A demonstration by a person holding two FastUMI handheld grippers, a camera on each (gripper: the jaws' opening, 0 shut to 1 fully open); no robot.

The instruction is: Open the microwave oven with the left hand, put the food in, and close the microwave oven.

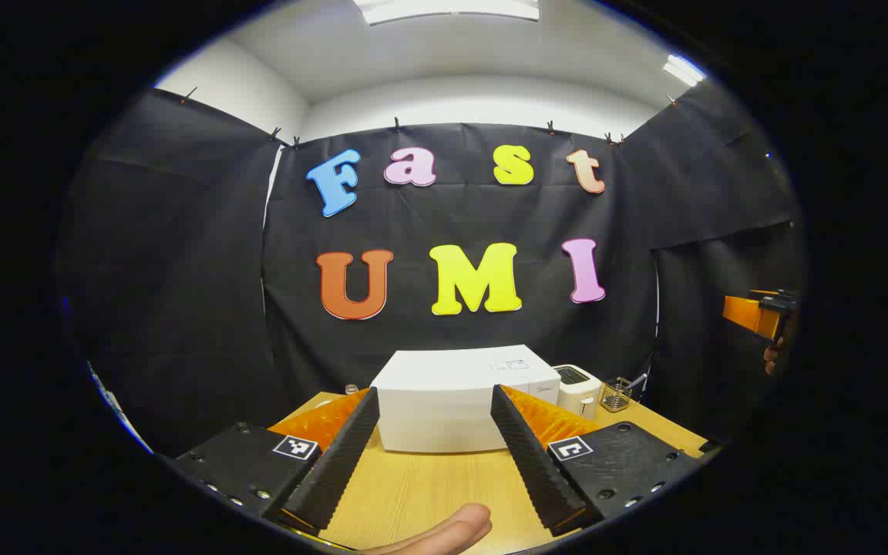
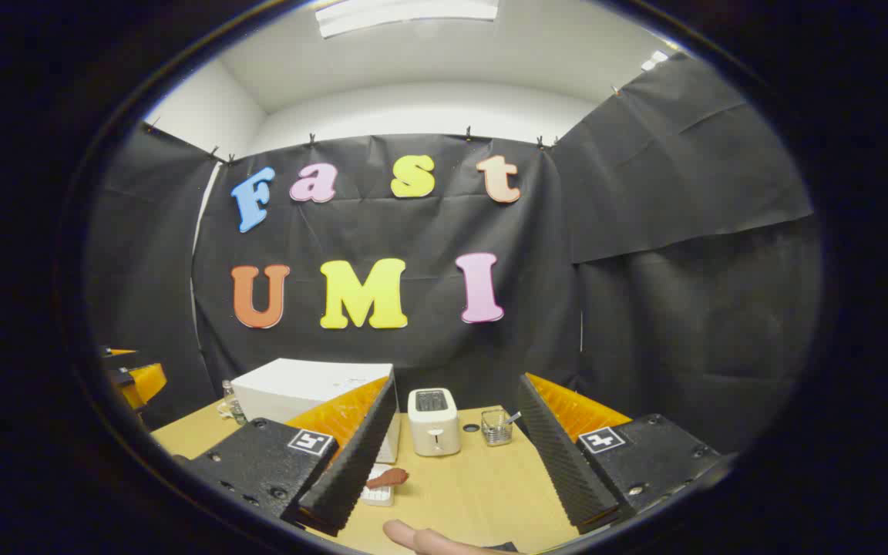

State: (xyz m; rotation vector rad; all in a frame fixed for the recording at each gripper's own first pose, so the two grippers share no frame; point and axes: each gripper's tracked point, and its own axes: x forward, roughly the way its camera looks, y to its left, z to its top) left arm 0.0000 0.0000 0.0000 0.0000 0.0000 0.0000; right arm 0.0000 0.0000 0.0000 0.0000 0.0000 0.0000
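In the left gripper view the left gripper [image 1: 432,455] hangs above the wooden surface [image 1: 428,493] with its 2 fingers [image 1: 340,462] spread wide and nothing between them. Straight ahead at 12 o'clock, framed in the gap, sits the white microwave [image 1: 455,397]. Its long axis runs across the view from 9 to 3 o'clock, and its door is shut. Just beside it at 3 o'clock stands a white toaster [image 1: 579,389], and past that a small wire holder [image 1: 615,395]. A fingertip [image 1: 444,532] of the holding hand shows at 6 o'clock. Far off at 3 o'clock the other gripper shows at the edge with a hand on it.

In the right gripper view the right gripper [image 2: 455,462] also hovers over the surface [image 2: 475,486], its fingers [image 2: 351,470] wide apart and holding nothing. The microwave [image 2: 297,389] lies at 10 o'clock, partly hidden behind the left-hand finger. The toaster [image 2: 434,420] stands at 12 o'clock between the fingers, slots up, with a small glass cup [image 2: 496,426] just beside it at 1 o'clock. The food [image 2: 388,478], a reddish-brown piece, lies on a small white tray [image 2: 378,493] close to the left-hand finger at 10 o'clock; its long axis runs roughly from 8 to 2 o'clock. A small jar [image 2: 233,408] stands to the left of the microwave.
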